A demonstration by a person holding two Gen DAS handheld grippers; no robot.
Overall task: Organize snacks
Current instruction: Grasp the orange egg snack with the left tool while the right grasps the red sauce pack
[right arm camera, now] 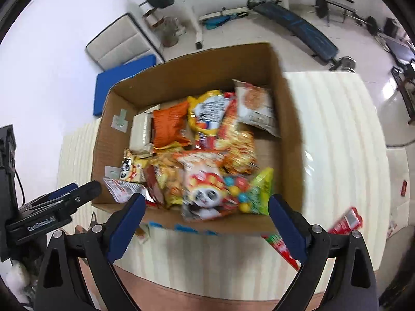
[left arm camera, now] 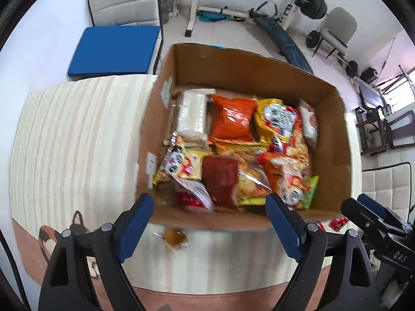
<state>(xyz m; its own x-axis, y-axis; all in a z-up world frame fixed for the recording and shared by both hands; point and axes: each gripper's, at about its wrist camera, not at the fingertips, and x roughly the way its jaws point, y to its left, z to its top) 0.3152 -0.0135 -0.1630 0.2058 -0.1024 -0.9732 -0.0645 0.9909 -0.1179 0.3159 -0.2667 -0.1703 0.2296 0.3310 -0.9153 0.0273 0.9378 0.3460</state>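
Both grippers, left (left arm camera: pixel 208 229) and right (right arm camera: pixel 206 229), hover spread wide and empty over the cardboard box (right arm camera: pixel 186 77) of snack packets (right arm camera: pixel 207 194). They look light, crinkly, slippery, probably crushable; pinch a sealed edge.

Blue mat (left arm camera: pixel 116 49), weight bench (right arm camera: pixel 298 26), padded chair (left arm camera: pixel 124 2) behind striped table (left arm camera: pixel 72 134).

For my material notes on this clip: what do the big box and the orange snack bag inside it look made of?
Box: looks like corrugated cardboard, matte brown with raw-cut edges. Orange snack bag: probably thin plastic film, glossy, judging by the crinkles and white glare streaks.
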